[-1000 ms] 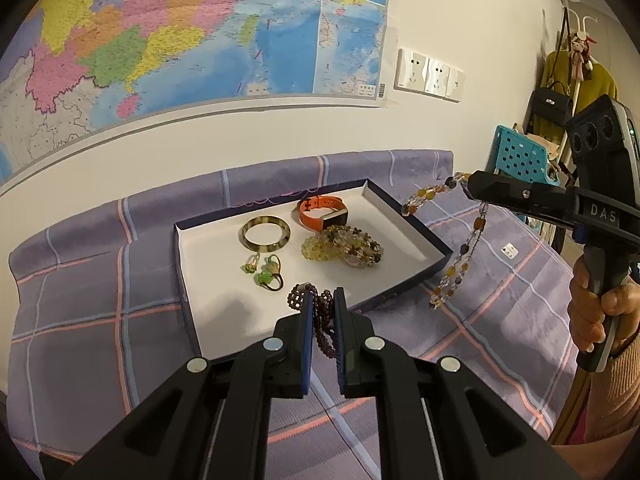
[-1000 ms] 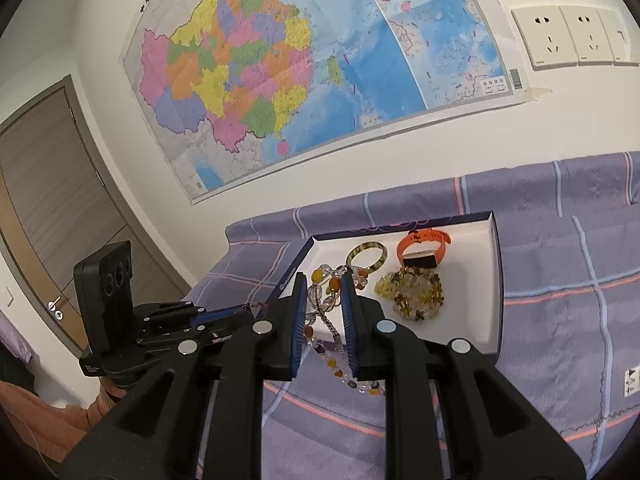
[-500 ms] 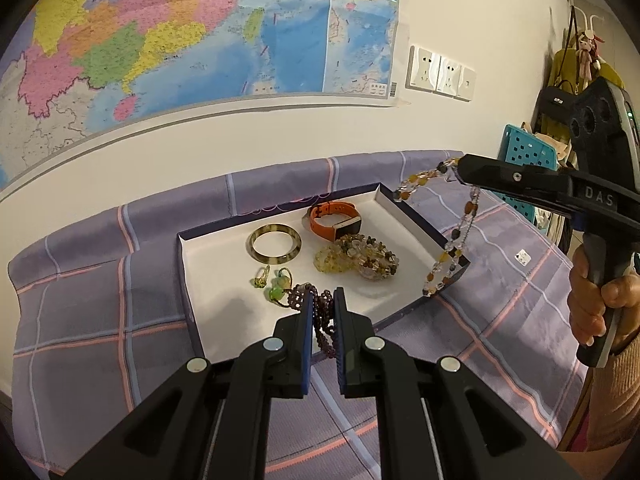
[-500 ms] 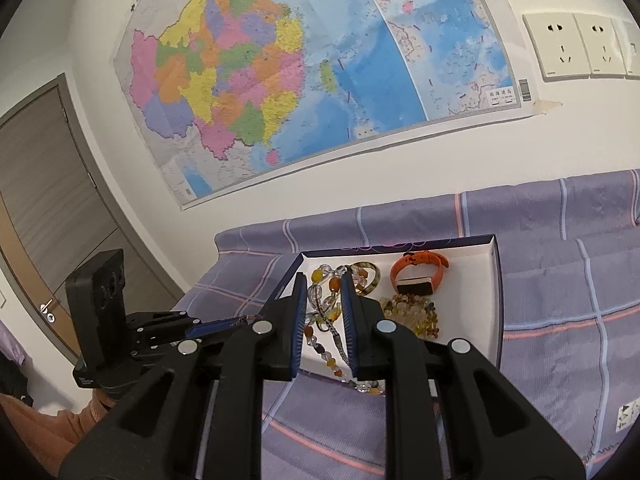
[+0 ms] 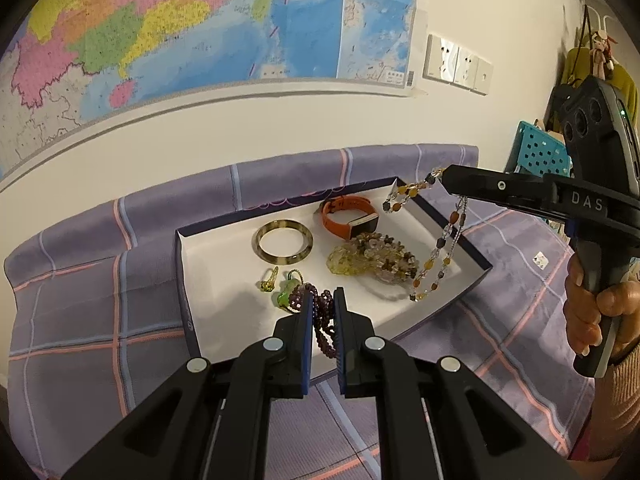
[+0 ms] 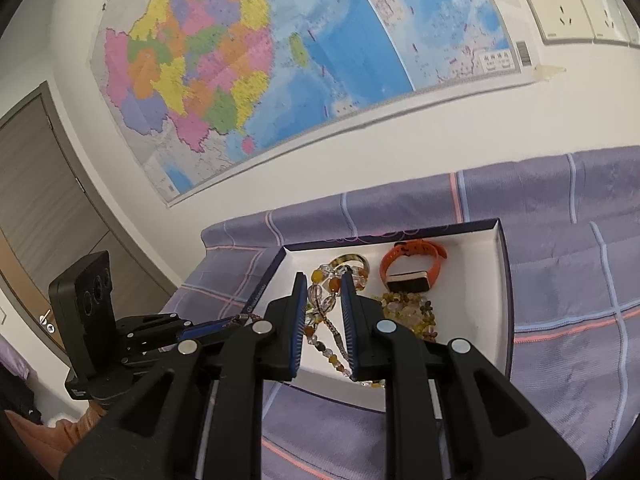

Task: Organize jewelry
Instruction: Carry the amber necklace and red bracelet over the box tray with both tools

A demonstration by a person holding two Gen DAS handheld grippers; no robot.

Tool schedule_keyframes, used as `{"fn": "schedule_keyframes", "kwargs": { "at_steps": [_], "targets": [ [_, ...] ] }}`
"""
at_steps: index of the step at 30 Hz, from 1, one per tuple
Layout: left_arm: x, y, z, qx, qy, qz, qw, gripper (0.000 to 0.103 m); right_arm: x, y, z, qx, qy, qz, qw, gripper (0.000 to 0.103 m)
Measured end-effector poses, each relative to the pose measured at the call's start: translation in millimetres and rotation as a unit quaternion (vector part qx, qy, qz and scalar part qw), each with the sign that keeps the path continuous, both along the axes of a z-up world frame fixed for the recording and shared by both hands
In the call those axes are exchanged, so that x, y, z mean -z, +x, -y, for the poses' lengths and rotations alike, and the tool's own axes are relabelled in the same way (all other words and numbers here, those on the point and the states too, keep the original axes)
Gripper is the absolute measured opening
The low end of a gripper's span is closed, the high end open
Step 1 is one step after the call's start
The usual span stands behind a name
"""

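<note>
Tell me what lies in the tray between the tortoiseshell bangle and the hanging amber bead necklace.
In the left wrist view, the heap of yellow crystal bead bracelets lies between the tortoiseshell bangle and the amber bead necklace.

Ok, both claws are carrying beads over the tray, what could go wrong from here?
1. The multicolored bead necklace hangs in a long loop from the right claw, close above the heap of yellowish crystal bracelets; lowered there, it may tangle with them.
2. The left claw pinches only part of the dark purple bead strand; the loose loops could slip out or catch the green charm.
3. The necklace's lowest beads hang near the tray's right wall, so part might drape outside.
</note>
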State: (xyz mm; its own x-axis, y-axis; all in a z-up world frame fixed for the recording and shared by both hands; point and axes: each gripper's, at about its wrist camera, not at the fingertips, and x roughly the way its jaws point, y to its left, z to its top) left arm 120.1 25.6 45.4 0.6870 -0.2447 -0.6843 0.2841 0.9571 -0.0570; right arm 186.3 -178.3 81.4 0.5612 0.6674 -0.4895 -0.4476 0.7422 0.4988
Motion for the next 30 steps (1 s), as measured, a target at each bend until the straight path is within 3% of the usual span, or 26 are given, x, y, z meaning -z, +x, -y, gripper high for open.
{"fn": "schedule_keyframes", "kwargs": {
  "at_steps": [30],
  "targets": [
    [28.6, 30.0, 5.0, -0.012, 0.011, -0.043, 0.999, 0.008, 21.2, 18.3, -4.9, 0.001, -0.022, -0.023, 0.999, 0.017]
  ]
}}
